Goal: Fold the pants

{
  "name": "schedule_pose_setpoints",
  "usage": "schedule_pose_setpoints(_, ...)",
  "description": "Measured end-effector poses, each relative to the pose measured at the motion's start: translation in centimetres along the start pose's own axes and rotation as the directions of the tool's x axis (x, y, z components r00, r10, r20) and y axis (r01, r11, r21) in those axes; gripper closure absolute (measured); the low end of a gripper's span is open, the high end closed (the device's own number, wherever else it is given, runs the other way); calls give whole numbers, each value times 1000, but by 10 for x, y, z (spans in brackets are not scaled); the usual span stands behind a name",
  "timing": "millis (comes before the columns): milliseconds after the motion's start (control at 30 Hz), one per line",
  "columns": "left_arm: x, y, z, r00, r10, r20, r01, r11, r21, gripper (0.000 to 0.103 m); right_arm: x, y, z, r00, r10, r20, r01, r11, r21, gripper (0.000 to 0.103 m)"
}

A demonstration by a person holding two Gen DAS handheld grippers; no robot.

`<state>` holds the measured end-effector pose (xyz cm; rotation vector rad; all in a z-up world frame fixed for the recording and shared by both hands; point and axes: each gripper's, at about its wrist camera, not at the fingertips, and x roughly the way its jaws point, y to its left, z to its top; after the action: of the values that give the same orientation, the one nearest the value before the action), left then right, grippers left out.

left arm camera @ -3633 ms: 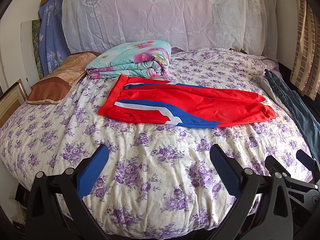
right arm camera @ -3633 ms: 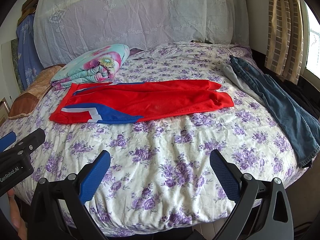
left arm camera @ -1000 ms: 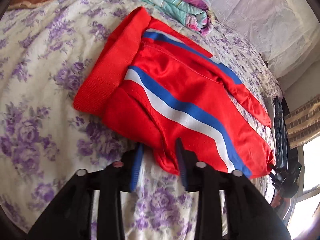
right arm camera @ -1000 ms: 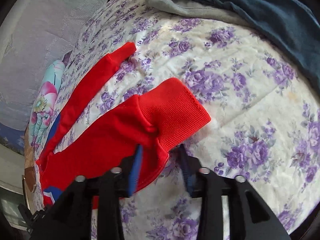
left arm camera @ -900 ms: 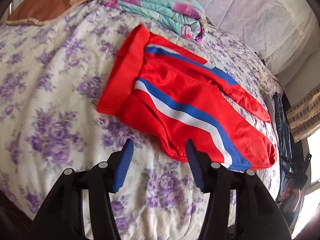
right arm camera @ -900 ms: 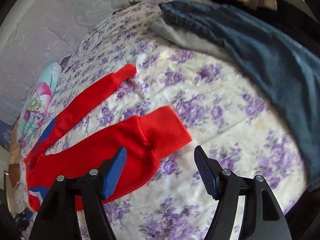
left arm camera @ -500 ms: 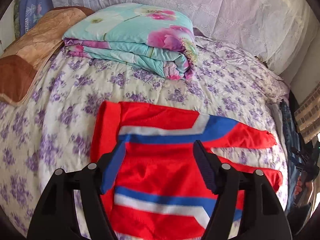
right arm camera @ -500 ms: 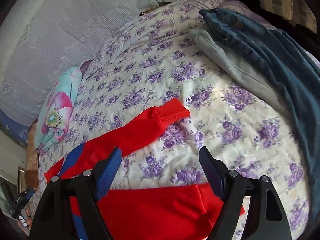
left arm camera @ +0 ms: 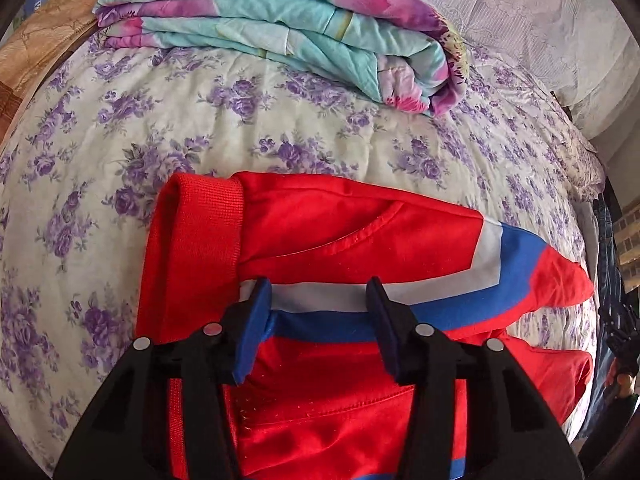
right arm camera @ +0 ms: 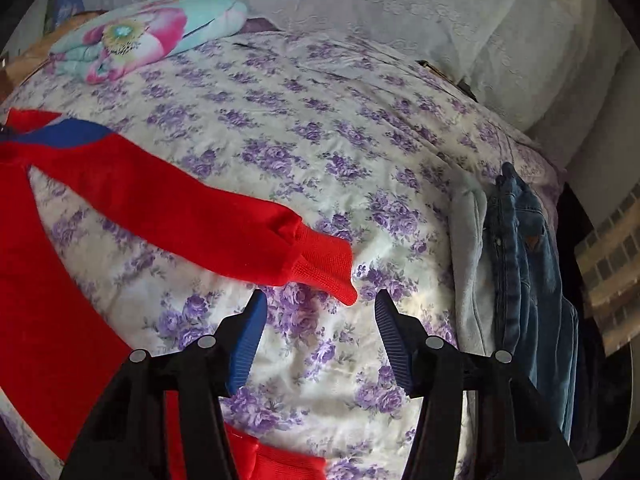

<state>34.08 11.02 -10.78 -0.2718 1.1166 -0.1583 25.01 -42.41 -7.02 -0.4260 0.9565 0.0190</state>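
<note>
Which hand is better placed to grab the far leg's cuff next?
Right. The right tongs are open just short of the red cuff; the left tongs sit over the waist end of the pants.

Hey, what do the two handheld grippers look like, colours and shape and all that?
Both look alike. The left gripper and right gripper each have a matte black plastic frame with two angular arms, round silver pivot pins, and ribbed blue pads on the inner finger faces. No cables, markings or sleeves show.

Home bedroom: floral-sheeted bed [left arm camera: 280, 140], folded quilt [left arm camera: 288, 28], curtain [right arm camera: 608, 264].
</note>
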Motion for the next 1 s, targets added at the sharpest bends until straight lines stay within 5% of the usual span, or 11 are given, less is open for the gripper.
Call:
schedule_pose_setpoints(167, 0, 4, 2, 1000, -9, -1, 9, 1000, -26, 55, 33, 6, 24, 995, 92, -49, -97, 989, -115, 49)
schedule_pose_setpoints(233, 0, 3, 3, 1000, -4, 1, 4, 999, -34, 55, 50, 5, 28, 978, 189, -86, -196, 977, -79, 79)
schedule_pose_setpoints(267, 1, 3, 3, 1000, 3, 2, -3, 999, -32, 55, 53, 8, 26, 975, 200, -98, -208, 975, -76, 86)
schedule_pose_setpoints(467, 3, -5, 2, 999, 36, 11, -36, 999, 0, 55, -16, -1, 19, 974, 225, 29, -223, 973, -64, 88)
schedule_pose_setpoints(633, 3, -3, 3, 1000, 28, 7, -28, 1000, -14, 55, -58, -31, 53, 971, 221, 94, -221, 975, -4, 88)
schedule_pose_setpoints(733, 4, -4, 5, 999, 33, 8, -33, 999, -15, 55, -1, -70, 80, 937, 345, -61, -326, 922, 209, 87)
schedule_pose_setpoints(833, 7, -9, 7, 999, 37, 17, -37, 999, 5, 55, 82, -97, 90, 896, 390, -213, -250, 838, 485, 86)
schedule_pose_setpoints(867, 8, -11, 8, 999, 40, 19, -40, 999, 11, 55, 97, -92, 96, 915, 342, -216, -205, 853, 481, 86)
schedule_pose_setpoints(933, 11, -17, 8, 996, 79, 32, -80, 996, 35, 55, 122, -70, 109, 957, 114, -268, -18, 941, 337, 103)
schedule_pose_setpoints(1000, 14, -21, 6, 994, 105, 40, -107, 993, 57, 55, 155, -55, 105, 933, 134, -335, -22, 947, 319, 103)
